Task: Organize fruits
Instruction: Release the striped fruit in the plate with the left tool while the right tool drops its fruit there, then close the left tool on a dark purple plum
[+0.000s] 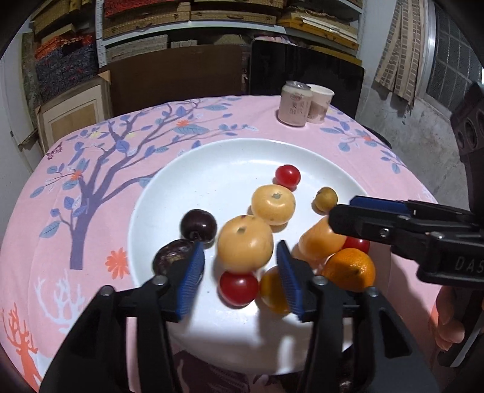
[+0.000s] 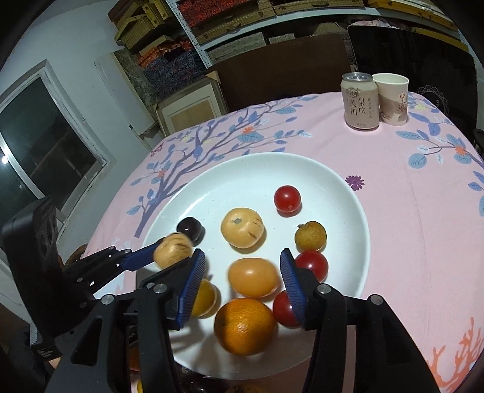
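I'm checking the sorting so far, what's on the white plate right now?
On the white plate: three red tomatoes, an orange, several yellow-orange fruits, a dark cherry and a small brown fruit. The fingers hide parts of the near rim.

We see a pink tablecloth (image 2: 393,229) printed with a blue-leaved tree, small flowers and orange deer. At its far edge a pale drink can (image 2: 360,101) with Chinese lettering stands upright, touching a white paper cup (image 2: 392,99) just to its right. Behind the table we make out a brown cardboard sheet (image 1: 177,77), a dark panel (image 1: 305,71), and shelves (image 1: 193,18) stacked with woven boxes. A dark window (image 2: 39,151) sits at the left.
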`<state>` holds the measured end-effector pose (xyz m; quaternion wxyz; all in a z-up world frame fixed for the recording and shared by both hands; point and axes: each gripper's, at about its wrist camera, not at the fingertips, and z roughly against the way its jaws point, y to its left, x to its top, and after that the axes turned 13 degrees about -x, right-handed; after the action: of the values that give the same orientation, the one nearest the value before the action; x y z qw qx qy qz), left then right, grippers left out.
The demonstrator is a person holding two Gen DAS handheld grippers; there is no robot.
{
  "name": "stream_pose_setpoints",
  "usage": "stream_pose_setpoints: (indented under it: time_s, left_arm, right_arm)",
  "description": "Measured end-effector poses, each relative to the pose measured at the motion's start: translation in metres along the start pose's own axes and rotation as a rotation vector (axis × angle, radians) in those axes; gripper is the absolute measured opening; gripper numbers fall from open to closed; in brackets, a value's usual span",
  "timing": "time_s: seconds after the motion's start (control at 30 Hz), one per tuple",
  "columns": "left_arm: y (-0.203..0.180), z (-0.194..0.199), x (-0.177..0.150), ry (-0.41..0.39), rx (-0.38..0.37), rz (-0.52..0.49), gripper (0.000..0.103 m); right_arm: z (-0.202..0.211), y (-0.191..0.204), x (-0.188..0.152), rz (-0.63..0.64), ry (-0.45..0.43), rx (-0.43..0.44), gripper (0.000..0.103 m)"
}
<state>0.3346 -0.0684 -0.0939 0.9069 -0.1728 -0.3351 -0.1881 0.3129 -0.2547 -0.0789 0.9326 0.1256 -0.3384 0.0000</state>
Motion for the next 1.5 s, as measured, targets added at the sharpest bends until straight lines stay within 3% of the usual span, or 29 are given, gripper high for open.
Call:
stream_pose_setpoints:
  time_s: [0.17,0.3,0.53,0.73,1.03,1.17,1.27,1.3,1.5]
  left_arm:
    - [0.0,0.037,-0.009,-0.055,-0.027,0.03,0.064]
    - [-0.01,0.073,-0.037,-0.065,-0.061,0.025,0.069]
    - [-0.055,0.108,-0.121,0.035,-0.067,-0.059,0.07]
    - [-0.1,0.1,-0.171,0.112,-0.057,-0.143,0.07]
    - [-0.096,0.068,-0.171,0.16,-0.007,-0.09,0.071]
    - [-0.089,0.07,-0.17,0.147,-0.031,-0.063,0.069]
    - [-0.088,0.071,-0.169,0.138,-0.029,-0.065,0.057]
    - [-0.09,0.072,-0.169,0.133,-0.03,-0.077,0.043]
    - [-0.094,0.078,-0.168,0.092,-0.025,-0.093,0.042]
  right_arm:
    - [0.033,-0.005,-0.015,-0.022,-0.042,0.012,0.052]
    - [0.064,-0.013,-0.049,-0.057,-0.052,0.062,0.055]
    - [0.097,-0.031,-0.128,-0.118,-0.073,0.065,0.057]
    - [0.087,-0.047,-0.15,-0.17,-0.052,0.051,0.057]
    - [0.089,-0.04,-0.158,-0.125,-0.065,0.062,0.058]
    - [0.087,-0.045,-0.157,-0.147,-0.057,0.077,0.058]
    - [0.086,-0.045,-0.158,-0.145,-0.052,0.076,0.058]
    - [0.086,-0.045,-0.157,-0.143,-0.052,0.075,0.058]
    - [0.085,-0.042,-0.158,-0.133,-0.051,0.063,0.058]
